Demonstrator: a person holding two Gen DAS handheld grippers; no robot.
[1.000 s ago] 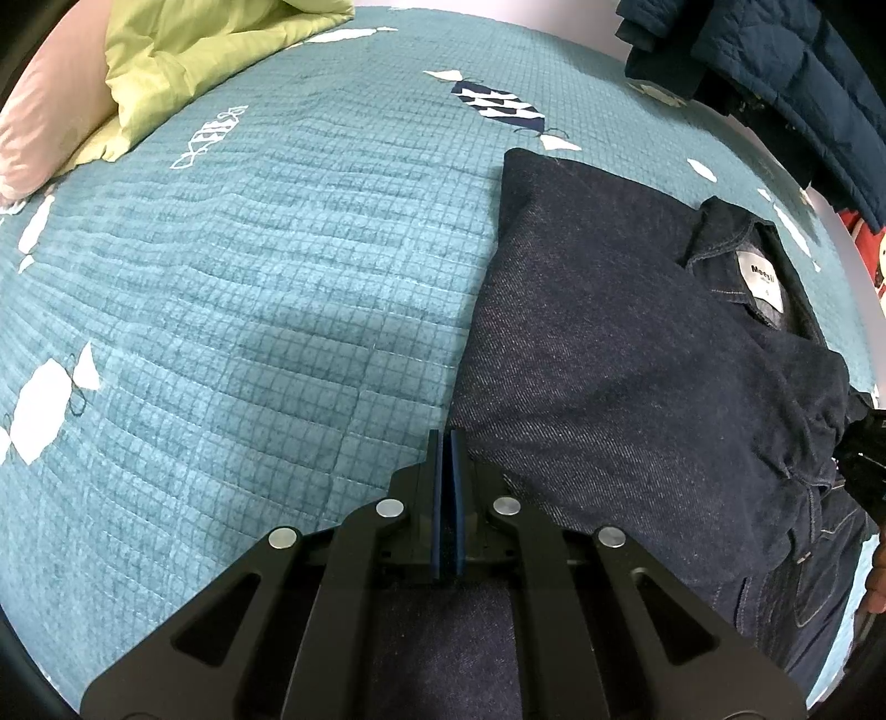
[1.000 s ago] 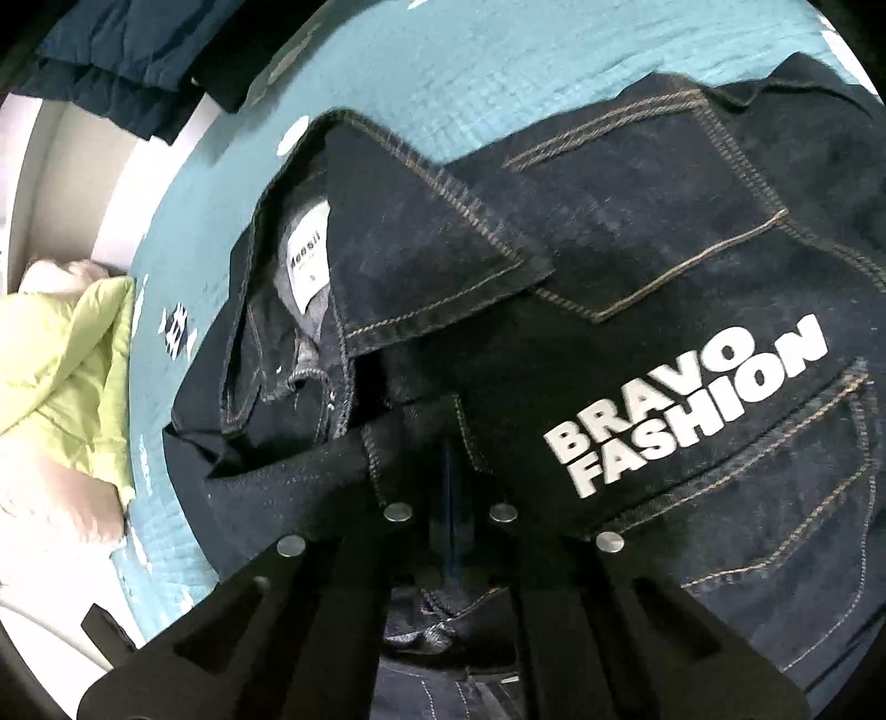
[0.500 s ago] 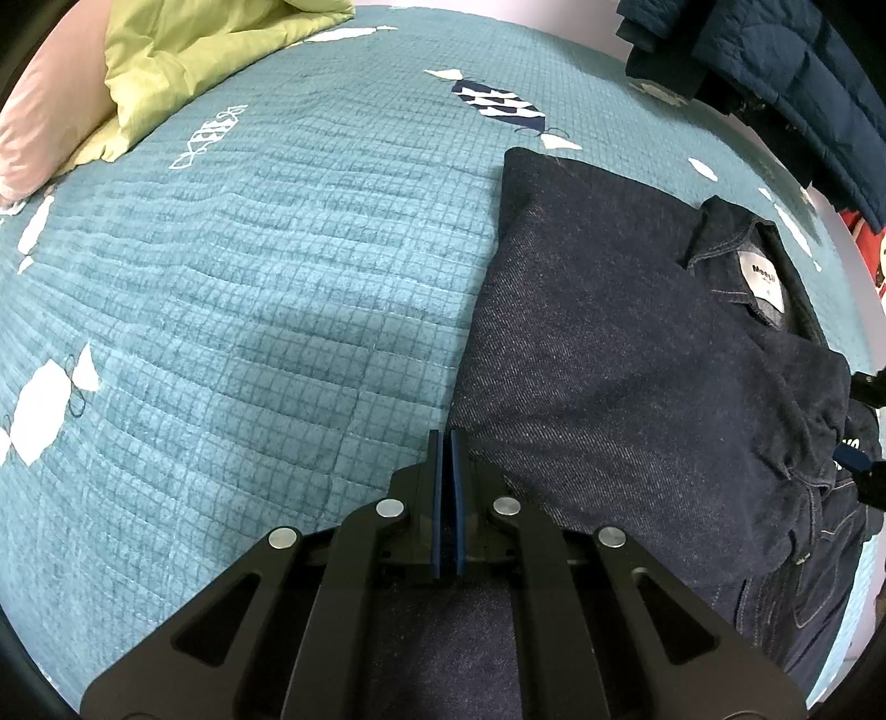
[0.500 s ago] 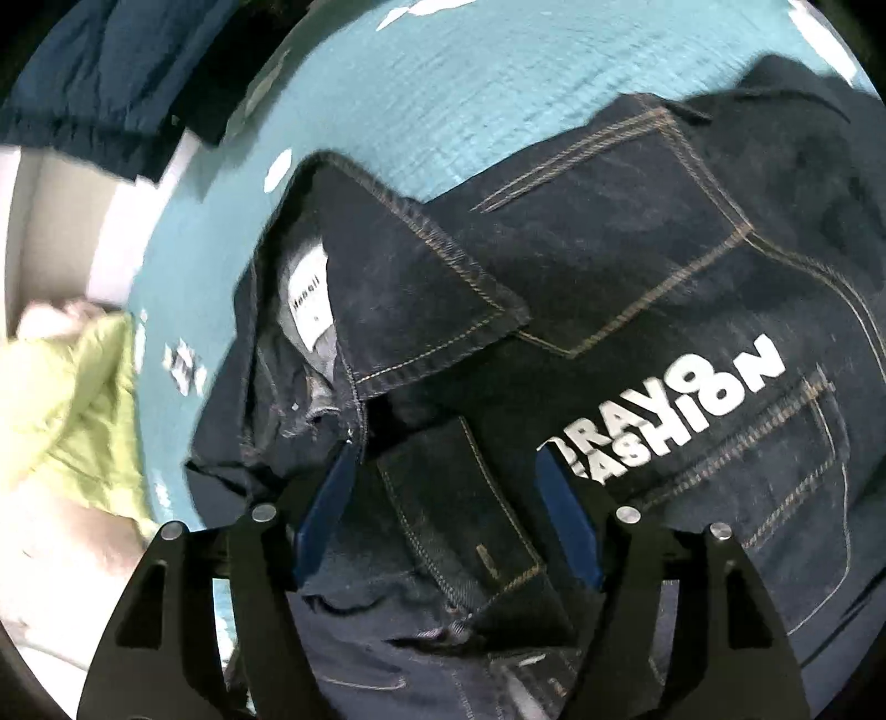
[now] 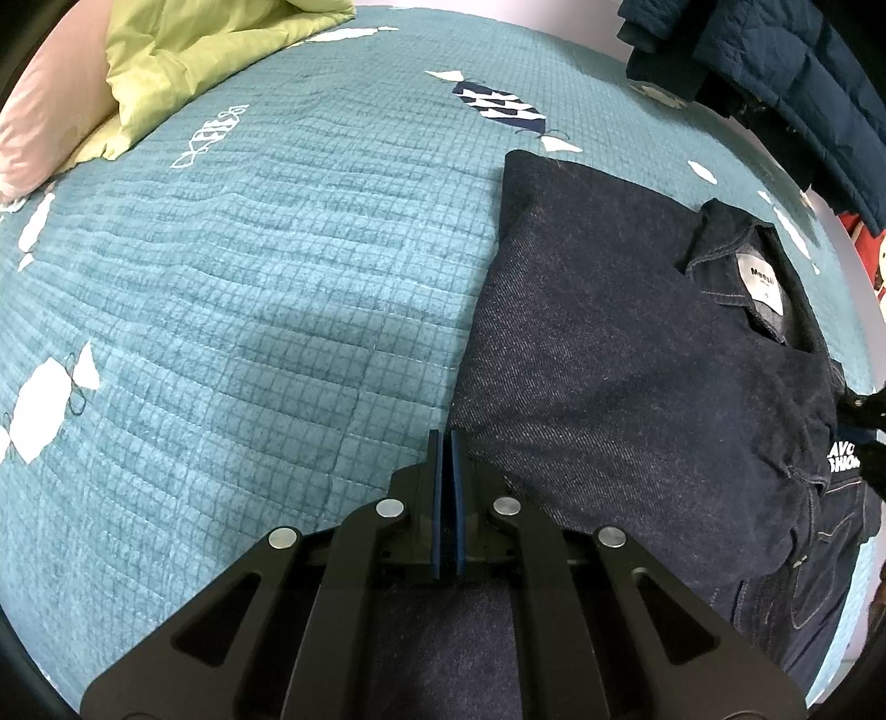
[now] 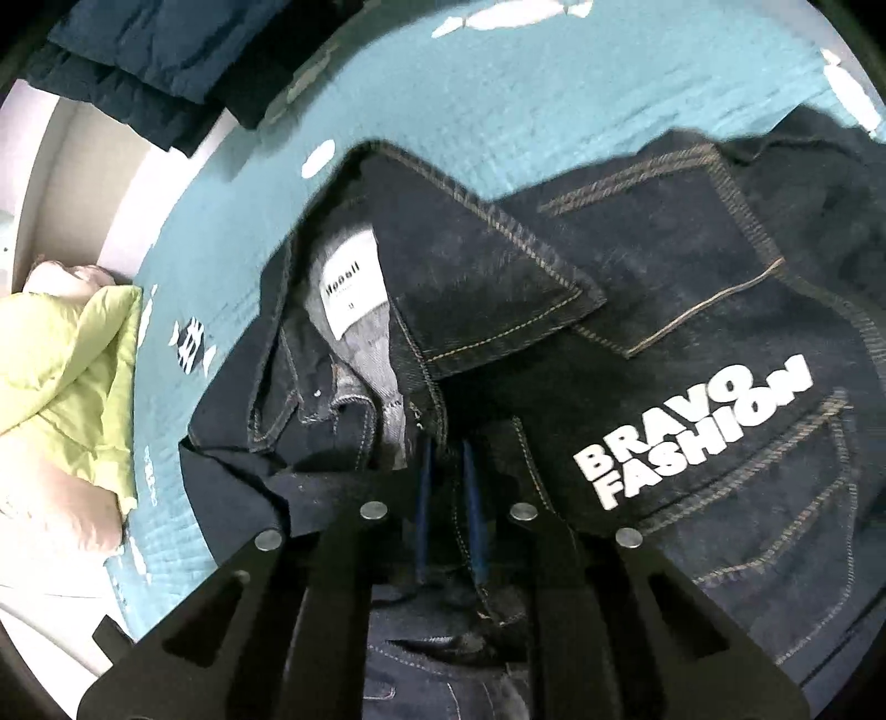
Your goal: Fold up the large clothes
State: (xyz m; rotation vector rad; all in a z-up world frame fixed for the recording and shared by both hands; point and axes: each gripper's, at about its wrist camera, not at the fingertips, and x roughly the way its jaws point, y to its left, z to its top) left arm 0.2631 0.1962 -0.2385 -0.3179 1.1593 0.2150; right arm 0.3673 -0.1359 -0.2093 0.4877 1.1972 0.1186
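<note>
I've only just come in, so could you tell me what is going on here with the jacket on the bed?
A person is folding a dark denim jacket on a teal quilted bedspread, with a gripper in each hand. The left gripper is shut at the jacket's near edge, with denim beneath it. The right gripper is closing on a fold of denim just below the collar, beside the white BRAVO FASHION print. The fold is only partly done.

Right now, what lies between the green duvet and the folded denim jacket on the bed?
Only bare teal quilt, with a few printed fish shapes, lies between the green duvet and the denim jacket, as the left wrist view shows.
</note>
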